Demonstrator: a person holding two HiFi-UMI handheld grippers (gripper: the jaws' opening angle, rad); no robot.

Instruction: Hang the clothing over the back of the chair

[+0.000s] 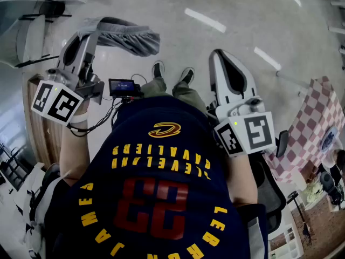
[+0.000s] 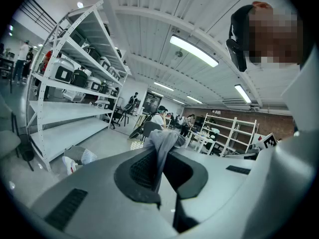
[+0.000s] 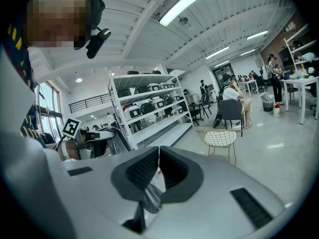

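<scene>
Gleaming grey floor (image 1: 161, 4), white shelving (image 2: 65, 108)

Navy jersey (image 1: 161, 198), yellow lettering, red number; olive trousers (image 1: 175, 93); black shoes (image 1: 158, 69). Grey left hand-held gripper (image 1: 88, 34) and right hand-held gripper (image 1: 218, 54), with black-and-white marker cubes (image 1: 56, 102).

- clothing (image 1: 126, 36), upper left: grey cloth, matt, creased
- left claw (image 2: 160, 153), right claw (image 3: 158, 156): smooth matt grey plastic; black ribbed pads (image 3: 142, 171)
- floor (image 1: 242, 20): glossy, reflects the lights
- chair (image 3: 219, 137): thin wire metal
</scene>
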